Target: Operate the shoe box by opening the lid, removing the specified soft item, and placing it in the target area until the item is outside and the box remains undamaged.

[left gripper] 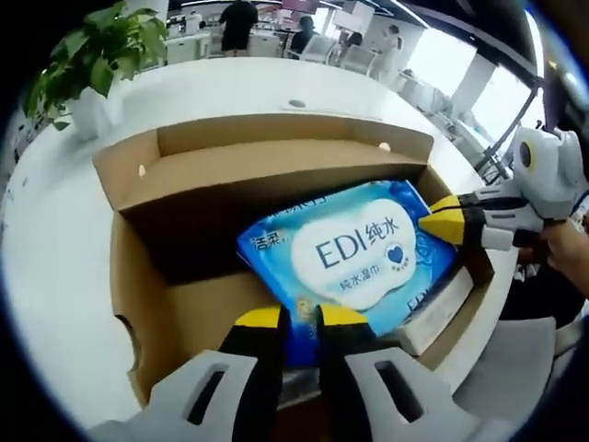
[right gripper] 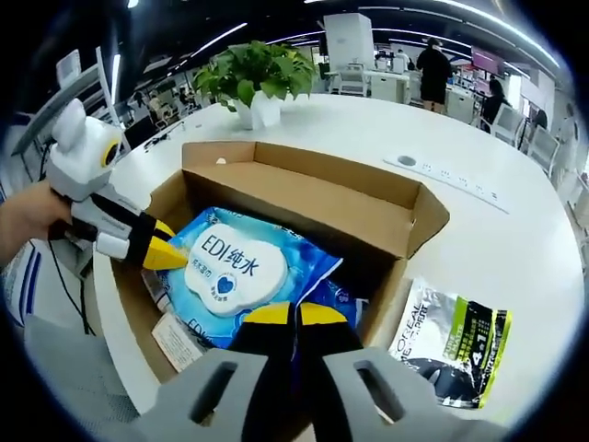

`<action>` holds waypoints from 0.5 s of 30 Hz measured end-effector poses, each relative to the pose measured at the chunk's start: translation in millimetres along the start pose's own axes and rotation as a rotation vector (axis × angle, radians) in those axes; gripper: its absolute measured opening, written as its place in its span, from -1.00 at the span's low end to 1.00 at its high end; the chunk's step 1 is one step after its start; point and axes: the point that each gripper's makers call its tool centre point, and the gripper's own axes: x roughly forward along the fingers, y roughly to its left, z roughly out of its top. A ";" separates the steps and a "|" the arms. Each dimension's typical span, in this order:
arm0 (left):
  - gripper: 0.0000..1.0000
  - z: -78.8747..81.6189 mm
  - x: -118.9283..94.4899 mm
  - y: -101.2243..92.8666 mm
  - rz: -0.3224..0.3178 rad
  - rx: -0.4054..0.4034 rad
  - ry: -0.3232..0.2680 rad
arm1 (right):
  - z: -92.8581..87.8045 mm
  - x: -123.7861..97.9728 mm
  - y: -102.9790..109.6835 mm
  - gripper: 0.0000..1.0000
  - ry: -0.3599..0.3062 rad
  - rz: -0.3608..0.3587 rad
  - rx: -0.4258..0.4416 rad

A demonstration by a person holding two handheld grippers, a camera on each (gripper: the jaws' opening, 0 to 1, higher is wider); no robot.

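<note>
Left claw [left gripper: 301,318] is seen nearly closed, tips pinching the near edge of the wet-wipe pack [left gripper: 354,250], glossy blue film with a white label, lying tilted inside the open shoe box [left gripper: 138,276]; lid flap is folded back, so access is clear. Right claw [right gripper: 294,315] is likewise nearly closed on the pack's opposite edge, presumably sharing the soft load. A crinkly sachet [right gripper: 456,343] lies on the white worktop [right gripper: 515,249] beside the box.
</note>
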 end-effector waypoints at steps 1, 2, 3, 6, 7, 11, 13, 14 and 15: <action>-0.86 0.0 0.0 0.7 0.003 0.001 -0.001 | 0.0 -0.1 0.1 -1.00 0.000 0.000 0.005; -0.88 0.0 -0.5 1.0 0.003 0.000 -0.002 | 0.0 -0.3 0.1 -1.00 -0.001 0.000 0.011; -0.89 0.0 -0.8 1.4 0.004 -0.002 -0.004 | 0.0 -0.6 0.1 -1.00 -0.001 0.001 0.014; -0.95 0.3 -1.8 2.1 0.001 -0.015 -0.013 | 0.6 -1.3 -0.1 -1.00 -0.007 -0.003 0.037; -0.96 0.3 -2.8 1.6 -0.003 -0.021 -0.016 | 0.8 -2.0 0.0 -1.00 -0.010 -0.006 0.038; -0.99 1.3 -6.5 -0.2 -0.006 -0.012 -0.039 | 1.6 -4.1 0.5 -1.00 -0.023 -0.015 0.033; -0.99 1.2 -8.1 -1.2 -0.005 -0.014 -0.046 | 2.8 -5.3 0.9 -1.00 -0.029 -0.015 0.037; -0.99 1.5 -8.9 -1.8 -0.002 -0.015 -0.050 | 3.7 -5.9 1.2 -1.00 -0.032 -0.013 0.039; -0.99 1.7 -9.8 -2.2 0.001 -0.009 -0.052 | 4.5 -6.6 1.4 -1.00 -0.036 -0.010 0.044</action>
